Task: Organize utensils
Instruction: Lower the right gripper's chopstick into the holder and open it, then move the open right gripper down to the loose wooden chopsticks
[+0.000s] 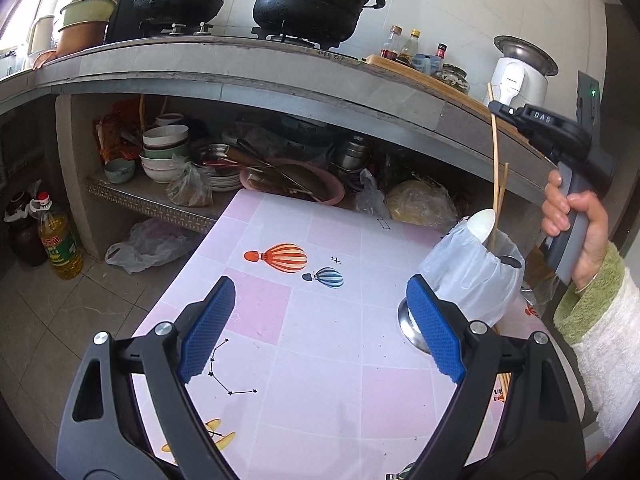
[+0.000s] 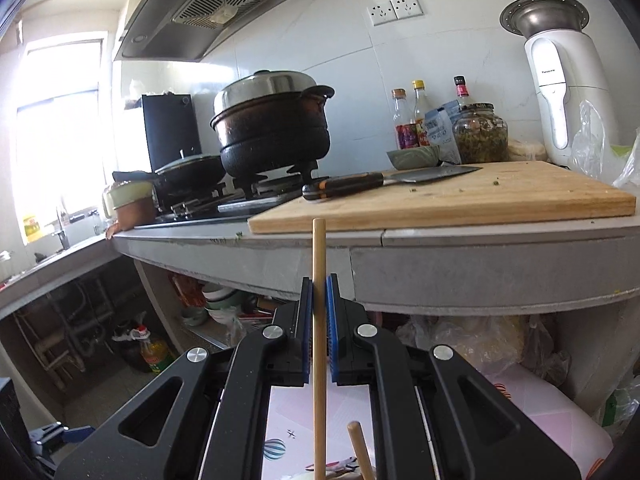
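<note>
A white bag-lined utensil cup (image 1: 474,280) stands at the right of the pink patterned table (image 1: 320,340). It holds a white spoon (image 1: 482,226), a dark-handled utensil (image 1: 511,261) and a second chopstick (image 1: 503,188). My right gripper (image 2: 319,292) is shut on a wooden chopstick (image 2: 319,320) and holds it upright over the cup; it also shows in the left wrist view (image 1: 496,152). My left gripper (image 1: 320,312) is open and empty above the table, left of the cup. A metal spoon (image 1: 410,326) and more chopsticks (image 1: 505,386) lie behind its right finger.
A concrete counter (image 1: 240,76) with a stove, black pots (image 1: 312,4), bottles and a cutting board with a knife (image 2: 384,180) runs behind the table. Bowls and plates (image 1: 166,152) crowd the shelf under it. An oil bottle (image 1: 60,240) stands on the floor.
</note>
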The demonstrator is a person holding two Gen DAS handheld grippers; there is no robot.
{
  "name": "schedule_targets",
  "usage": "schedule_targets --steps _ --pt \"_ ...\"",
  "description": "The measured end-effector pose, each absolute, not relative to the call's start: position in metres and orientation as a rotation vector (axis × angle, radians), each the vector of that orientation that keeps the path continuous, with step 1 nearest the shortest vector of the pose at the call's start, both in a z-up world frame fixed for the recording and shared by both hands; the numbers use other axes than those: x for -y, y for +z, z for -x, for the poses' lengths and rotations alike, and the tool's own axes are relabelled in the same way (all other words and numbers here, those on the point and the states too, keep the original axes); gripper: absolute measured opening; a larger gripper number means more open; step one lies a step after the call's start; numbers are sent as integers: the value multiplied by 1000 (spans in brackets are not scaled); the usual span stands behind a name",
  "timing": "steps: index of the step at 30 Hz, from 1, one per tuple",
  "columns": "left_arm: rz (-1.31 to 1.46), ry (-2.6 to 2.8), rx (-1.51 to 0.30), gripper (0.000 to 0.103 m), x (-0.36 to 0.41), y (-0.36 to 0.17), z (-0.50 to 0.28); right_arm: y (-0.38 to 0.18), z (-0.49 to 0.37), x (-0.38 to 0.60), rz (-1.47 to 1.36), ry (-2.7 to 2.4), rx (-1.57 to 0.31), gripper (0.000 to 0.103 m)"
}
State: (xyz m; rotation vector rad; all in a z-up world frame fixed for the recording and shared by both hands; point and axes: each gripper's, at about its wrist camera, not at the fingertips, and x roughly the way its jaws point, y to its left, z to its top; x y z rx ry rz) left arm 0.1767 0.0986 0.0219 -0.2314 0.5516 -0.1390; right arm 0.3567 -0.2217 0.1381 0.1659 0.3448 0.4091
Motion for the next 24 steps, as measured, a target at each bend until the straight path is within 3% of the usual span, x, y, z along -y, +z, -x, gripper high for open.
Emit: schedule_targets --steps 15,17,19,24 --pt "234 -156 -556 84 -95 19 -180 96 -314 243 -162 456 -460 9" --pt "237 -160 -558 84 -94 20 -181 94 -309 247 -173 490 -498 21" --pt "238 -163 -559 84 -94 20 -181 95 -304 252 -189 515 -515 40" --pt "236 -172 -559 84 -90 21 -180 111 -302 267 -220 501 -474 43"
